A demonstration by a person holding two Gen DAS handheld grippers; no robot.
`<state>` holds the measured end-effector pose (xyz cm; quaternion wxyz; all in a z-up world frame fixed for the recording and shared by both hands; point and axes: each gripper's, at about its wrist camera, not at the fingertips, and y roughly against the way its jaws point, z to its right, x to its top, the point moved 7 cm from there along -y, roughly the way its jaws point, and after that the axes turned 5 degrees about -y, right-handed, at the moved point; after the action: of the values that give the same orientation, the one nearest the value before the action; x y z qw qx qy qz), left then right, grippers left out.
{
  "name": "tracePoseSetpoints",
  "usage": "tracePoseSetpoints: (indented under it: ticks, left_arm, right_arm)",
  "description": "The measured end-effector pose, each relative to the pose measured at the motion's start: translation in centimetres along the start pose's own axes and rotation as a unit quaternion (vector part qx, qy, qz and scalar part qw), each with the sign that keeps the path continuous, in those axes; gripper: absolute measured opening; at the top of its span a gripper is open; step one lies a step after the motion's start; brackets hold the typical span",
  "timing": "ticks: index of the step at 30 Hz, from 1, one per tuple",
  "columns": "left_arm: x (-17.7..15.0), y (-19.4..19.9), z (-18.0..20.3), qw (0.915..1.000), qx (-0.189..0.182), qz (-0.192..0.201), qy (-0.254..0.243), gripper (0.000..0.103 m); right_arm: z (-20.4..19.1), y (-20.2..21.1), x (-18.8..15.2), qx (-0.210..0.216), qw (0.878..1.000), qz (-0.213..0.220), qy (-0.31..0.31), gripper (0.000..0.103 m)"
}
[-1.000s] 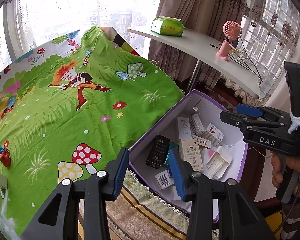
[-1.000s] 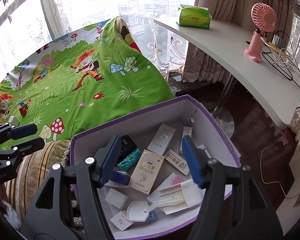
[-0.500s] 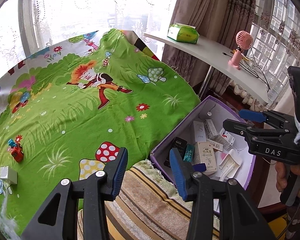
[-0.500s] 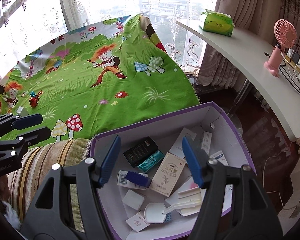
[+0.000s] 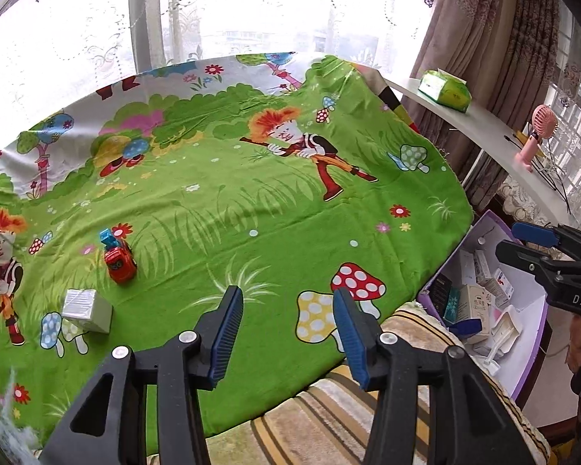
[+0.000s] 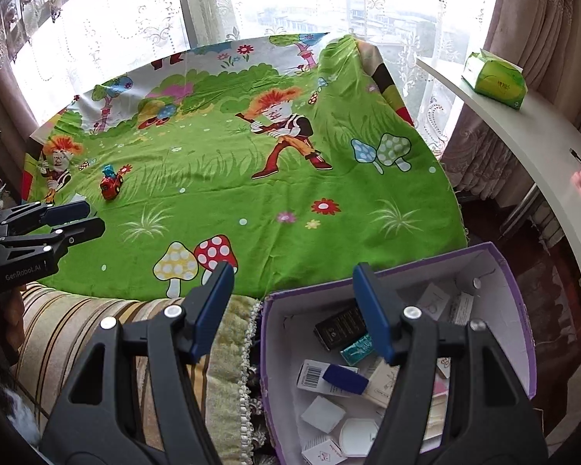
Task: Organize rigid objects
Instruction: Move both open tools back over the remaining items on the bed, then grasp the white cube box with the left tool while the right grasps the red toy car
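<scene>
A red toy car (image 5: 119,261) and a small white box (image 5: 86,305) lie on the green cartoon cloth (image 5: 251,201) at the left. The car also shows in the right wrist view (image 6: 110,187). My left gripper (image 5: 287,333) is open and empty above the cloth's near edge, right of the white box. A purple-rimmed box (image 6: 484,267) holding several small cartons stands at the right; it also shows in the left wrist view (image 5: 530,352). My right gripper (image 6: 293,310) is open and empty above the box's left wall.
A striped cushion (image 6: 77,321) lies along the near edge. A white shelf (image 6: 523,128) at the right carries a green tissue pack (image 6: 494,79) and a pink fan (image 5: 534,135). Curtained windows stand behind the cloth.
Both grippers have swung left, away from the box interior toward the cloth. The toy car and white box have come further into the left wrist view. Both stay open.
</scene>
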<state>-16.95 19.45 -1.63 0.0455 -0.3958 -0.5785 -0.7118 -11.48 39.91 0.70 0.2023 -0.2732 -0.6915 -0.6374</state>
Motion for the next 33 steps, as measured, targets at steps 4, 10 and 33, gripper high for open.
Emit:
tracePoseSetpoints:
  ticks: [4, 10, 33]
  left_arm:
    - [-0.6, 0.5, -5.3, 0.9991, 0.030, 0.001, 0.029, 0.057]
    - [-2.3, 0.4, -12.9, 0.9946, 0.065, -0.011, 0.080, 0.059]
    - [-5.3, -6.4, -20.2, 0.9879, 0.064, -0.070, 0.123, 0.049]
  right_arm:
    - [-3.1, -1.0, 1.3, 0.022, 1.000, -0.002, 0.020, 0.067]
    - [-8.0, -3.3, 3.0, 0.046, 0.997, -0.007, 0.055, 0.067]
    - [-24.0, -14.5, 5.1, 0.110, 0.982, -0.069, 0.138, 0.067]
